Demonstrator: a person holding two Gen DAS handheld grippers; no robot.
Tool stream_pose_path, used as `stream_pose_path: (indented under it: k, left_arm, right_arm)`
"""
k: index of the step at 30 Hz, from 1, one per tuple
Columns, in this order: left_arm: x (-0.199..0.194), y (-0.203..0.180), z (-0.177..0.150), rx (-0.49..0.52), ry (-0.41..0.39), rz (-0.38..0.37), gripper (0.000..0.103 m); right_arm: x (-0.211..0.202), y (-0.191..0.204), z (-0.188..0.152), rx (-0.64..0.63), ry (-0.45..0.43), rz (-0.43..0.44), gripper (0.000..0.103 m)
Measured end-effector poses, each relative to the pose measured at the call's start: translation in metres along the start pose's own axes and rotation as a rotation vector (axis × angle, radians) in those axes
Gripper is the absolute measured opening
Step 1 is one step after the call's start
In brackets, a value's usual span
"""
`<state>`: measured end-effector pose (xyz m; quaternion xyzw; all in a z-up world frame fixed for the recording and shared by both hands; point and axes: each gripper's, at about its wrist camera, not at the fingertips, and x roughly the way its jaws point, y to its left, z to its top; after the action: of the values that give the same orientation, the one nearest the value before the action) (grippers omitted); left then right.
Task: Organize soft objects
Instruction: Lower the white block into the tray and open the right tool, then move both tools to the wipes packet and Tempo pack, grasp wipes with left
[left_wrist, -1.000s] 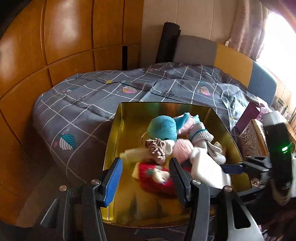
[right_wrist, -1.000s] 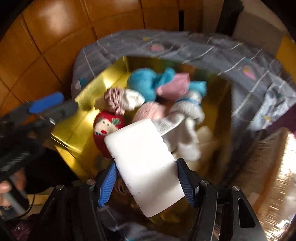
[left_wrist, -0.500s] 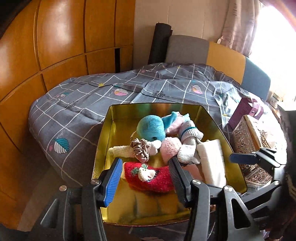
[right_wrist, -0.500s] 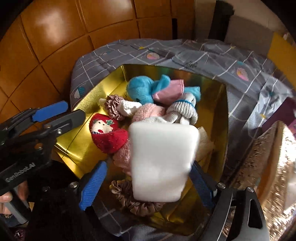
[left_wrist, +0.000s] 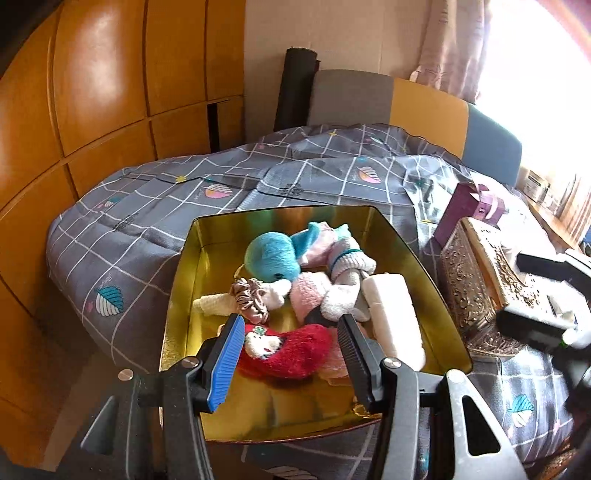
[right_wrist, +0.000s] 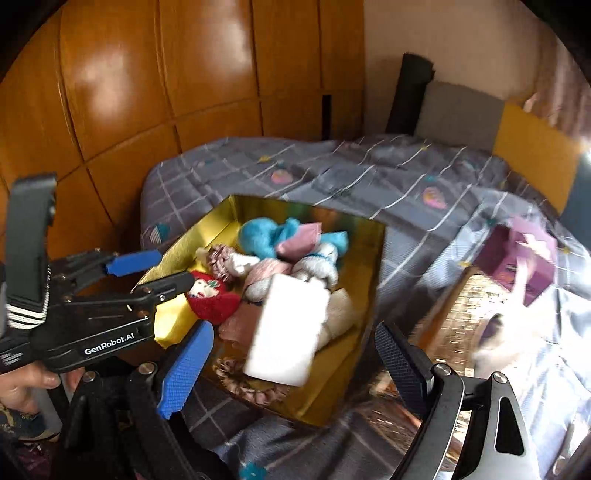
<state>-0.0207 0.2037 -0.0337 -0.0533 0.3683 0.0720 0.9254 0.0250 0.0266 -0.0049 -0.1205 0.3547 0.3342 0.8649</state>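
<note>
The white sponge (right_wrist: 286, 328) lies in the gold tin (right_wrist: 369, 295) on the other soft things, released. The right gripper (right_wrist: 291, 365), pitched down, has lifted back, jaws wide and empty. The left gripper (left_wrist: 291, 354) hovers open over the red sock (left_wrist: 291, 350).

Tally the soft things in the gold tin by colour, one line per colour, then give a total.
In the gold tin, as far as the pile shows:
Blue: 1, the plush toy
Red: 1, the Santa-face sock
White: 1, the foam block
Dusty pink: 1, the satin scrunchie
Pink fuzzy: 1, the sock
White with blue band: 1, the rolled sock
Total: 6; others may be buried.
</note>
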Motion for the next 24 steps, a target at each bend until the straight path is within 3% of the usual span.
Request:
stream_pose_path:
  k: [12,19,24]
  left_arm:
    - [-0.008,-0.027,0.003,0.073,-0.011,-0.033,0.053]
    - [-0.019,-0.045,0.016,0.103,-0.042,-0.083,0.053]
    - [-0.029,-0.067,0.032,0.137,-0.067,-0.126,0.053]
  right_arm:
    - [-0.077,-0.098,-0.026,0.176,-0.098,-0.200,0.090]
    - [-0.107,-0.183,-0.062,0.369,-0.084,-0.428,0.090]
    - [-0.142,-0.264,-0.106,0.610,-0.083,-0.588,0.090]
